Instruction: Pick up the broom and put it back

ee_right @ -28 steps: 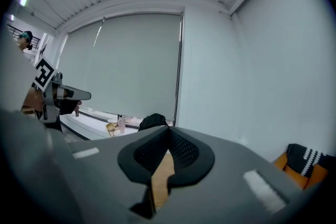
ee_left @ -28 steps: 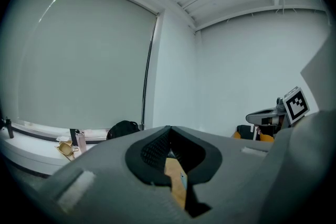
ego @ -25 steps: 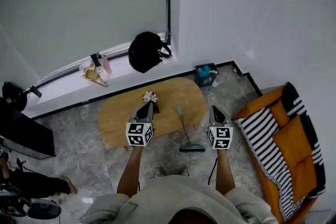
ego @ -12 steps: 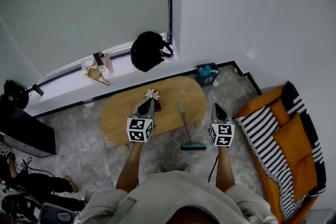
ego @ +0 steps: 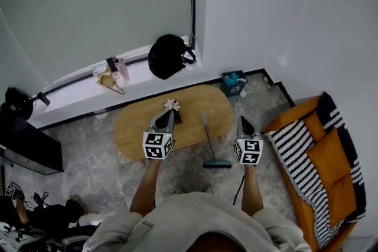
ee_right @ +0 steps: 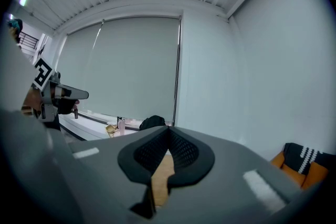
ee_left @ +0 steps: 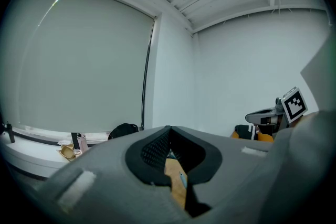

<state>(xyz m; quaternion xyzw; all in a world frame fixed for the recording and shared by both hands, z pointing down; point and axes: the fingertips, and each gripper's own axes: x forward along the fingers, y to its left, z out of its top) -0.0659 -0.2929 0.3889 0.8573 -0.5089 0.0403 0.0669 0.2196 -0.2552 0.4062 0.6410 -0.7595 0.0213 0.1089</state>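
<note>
The broom has a thin teal handle and a dark teal brush head resting on the marble floor, and its handle lies against the edge of the oval wooden table. My left gripper hovers over the table, left of the broom, with its jaws shut and empty. To the right of the broom my right gripper is held apart from it, shut on nothing. A sliver of teal handle shows through the left gripper's jaw hollow.
A small white flower-like piece sits on the table. A black bag and small items lie on the window ledge. A teal box stands in the corner, an orange sofa with a striped cushion is at right, and a black cabinet at left.
Both grippers and the broom keep their places. The person at the lower left has shifted further down and out of the picture.
</note>
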